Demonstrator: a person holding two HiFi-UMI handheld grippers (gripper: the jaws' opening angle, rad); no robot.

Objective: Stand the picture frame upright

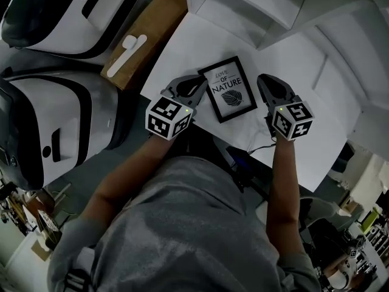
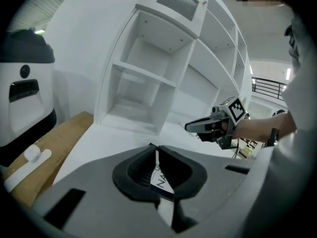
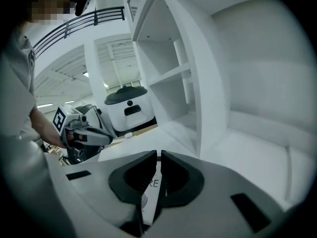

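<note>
Beside picture frame [image 1: 229, 90], left gripper [image 1: 202, 82], right gripper [image 1: 262, 81], closed, angled down

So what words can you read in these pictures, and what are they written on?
"LOVE OF NATURE": on the print in the picture frame, which lies flat on the white table; the words are above a dark, leaf-like drawing.
No letters, only black-and-white square patterns: on the cubes of the left tool and the right tool.
Nothing else with words or numbers can be made out.
</note>
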